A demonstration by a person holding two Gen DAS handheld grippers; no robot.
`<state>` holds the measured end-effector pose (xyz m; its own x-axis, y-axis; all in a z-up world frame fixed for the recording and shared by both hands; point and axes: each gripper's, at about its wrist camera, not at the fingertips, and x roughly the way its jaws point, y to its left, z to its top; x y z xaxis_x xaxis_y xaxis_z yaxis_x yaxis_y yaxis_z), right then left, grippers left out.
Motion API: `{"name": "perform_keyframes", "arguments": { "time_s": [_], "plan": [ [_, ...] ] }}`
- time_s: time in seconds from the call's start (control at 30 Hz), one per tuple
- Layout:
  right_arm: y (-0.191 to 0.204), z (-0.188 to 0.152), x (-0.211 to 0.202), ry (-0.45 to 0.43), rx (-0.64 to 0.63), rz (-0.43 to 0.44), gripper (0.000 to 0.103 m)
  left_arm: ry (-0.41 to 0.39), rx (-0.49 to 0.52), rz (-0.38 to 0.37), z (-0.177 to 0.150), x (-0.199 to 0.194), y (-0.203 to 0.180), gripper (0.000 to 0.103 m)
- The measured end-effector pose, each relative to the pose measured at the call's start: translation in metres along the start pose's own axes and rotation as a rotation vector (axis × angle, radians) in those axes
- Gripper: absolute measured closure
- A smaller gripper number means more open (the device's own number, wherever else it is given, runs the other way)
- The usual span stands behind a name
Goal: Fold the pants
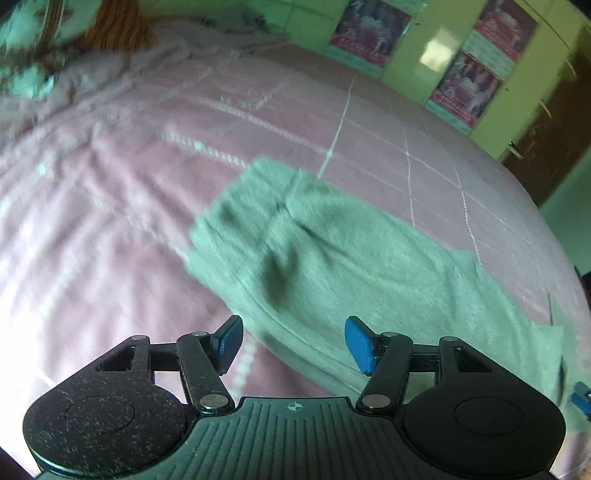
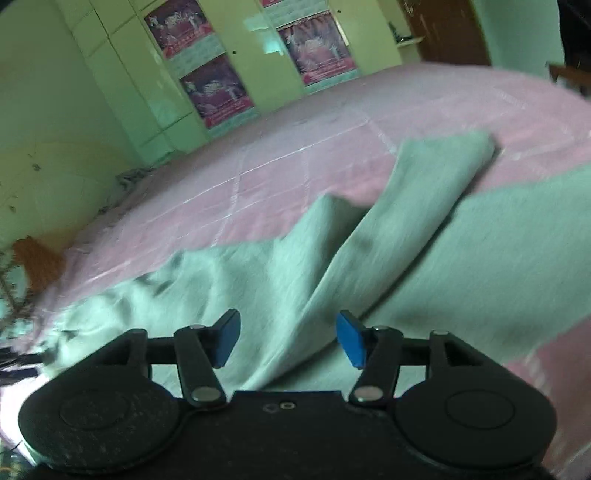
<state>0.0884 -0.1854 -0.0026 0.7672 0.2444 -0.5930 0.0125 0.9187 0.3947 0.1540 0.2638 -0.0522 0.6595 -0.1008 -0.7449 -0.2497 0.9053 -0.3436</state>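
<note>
Pale green pants [image 1: 332,251] lie spread on a pink bedspread [image 1: 110,206], the waistband end toward the far left in the left wrist view. My left gripper [image 1: 295,343] hovers over the near edge of the pants, its blue pads apart and empty. In the right wrist view the pants [image 2: 480,258] show a raised fold [image 2: 369,243] running from the far leg end toward me. My right gripper [image 2: 289,339] stands open above that fold, and its pads do not press the cloth. A blue tip of the right gripper [image 1: 581,400] shows at the right edge of the left wrist view.
The bed [image 2: 295,155] with its white-lined pink cover stretches far behind the pants. Green cupboards with posters [image 2: 210,88] line the wall beyond. A brown door [image 1: 546,140] stands at the right. Rumpled bedding and an orange cloth [image 1: 118,26] lie at the head end.
</note>
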Motion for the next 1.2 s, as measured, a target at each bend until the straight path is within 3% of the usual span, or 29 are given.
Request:
{"name": "perform_keyframes", "arguments": {
  "time_s": [0.1,0.13,0.23,0.27,0.3,0.37,0.53,0.63,0.67,0.7,0.77,0.97,1.03,1.07,1.17,1.2],
  "plan": [
    [0.003,0.017,0.021,0.034,-0.036,-0.090,0.044,0.039,-0.032,0.084,-0.008,0.025,-0.007,0.042],
    [0.006,0.021,0.031,0.051,-0.065,-0.120,0.043,0.055,-0.033,0.096,-0.011,0.034,-0.008,0.035],
    [0.004,0.024,0.053,0.128,-0.150,-0.240,0.043,0.033,-0.007,0.105,-0.017,0.040,-0.013,0.028],
    [0.000,0.022,0.057,0.144,-0.162,-0.247,0.051,0.030,0.000,0.109,-0.018,0.041,-0.014,0.028],
    [-0.006,0.020,0.056,0.155,-0.167,-0.238,0.083,0.028,0.005,0.110,-0.018,0.040,-0.015,0.028],
    [-0.016,0.017,0.049,0.166,-0.153,-0.183,0.092,0.022,0.003,0.100,-0.019,0.039,-0.012,0.028],
    [-0.025,-0.004,-0.008,0.070,-0.109,-0.128,0.095,0.002,0.004,0.094,-0.022,0.038,-0.011,0.028],
    [-0.041,-0.027,0.004,0.150,-0.131,-0.176,0.091,-0.003,0.013,0.106,-0.023,0.039,-0.014,0.028],
    [-0.045,-0.027,0.002,0.138,-0.134,-0.162,0.085,-0.003,0.020,0.108,-0.023,0.039,-0.015,0.028],
    [-0.043,-0.021,-0.005,0.113,-0.123,-0.168,0.072,-0.005,0.021,0.106,-0.024,0.039,-0.014,0.028],
    [-0.035,-0.011,-0.023,-0.002,-0.143,-0.165,0.063,-0.009,0.021,0.104,-0.025,0.039,-0.014,0.028],
    [-0.041,0.016,0.019,0.065,-0.231,-0.248,0.058,-0.006,0.022,0.105,-0.025,0.038,-0.015,0.028],
    [-0.043,0.014,0.027,0.090,-0.253,-0.277,0.086,-0.002,0.022,0.099,-0.024,0.038,-0.013,0.028],
    [-0.046,0.013,0.025,0.103,-0.245,-0.278,0.091,-0.001,0.023,0.097,-0.024,0.037,-0.013,0.028],
    [-0.061,0.015,-0.005,0.075,-0.153,-0.245,0.093,-0.005,0.021,0.091,-0.024,0.037,-0.012,0.028],
    [-0.066,0.013,-0.014,0.066,-0.133,-0.242,0.098,-0.007,0.022,0.095,-0.025,0.037,-0.013,0.028]
  ]
}}
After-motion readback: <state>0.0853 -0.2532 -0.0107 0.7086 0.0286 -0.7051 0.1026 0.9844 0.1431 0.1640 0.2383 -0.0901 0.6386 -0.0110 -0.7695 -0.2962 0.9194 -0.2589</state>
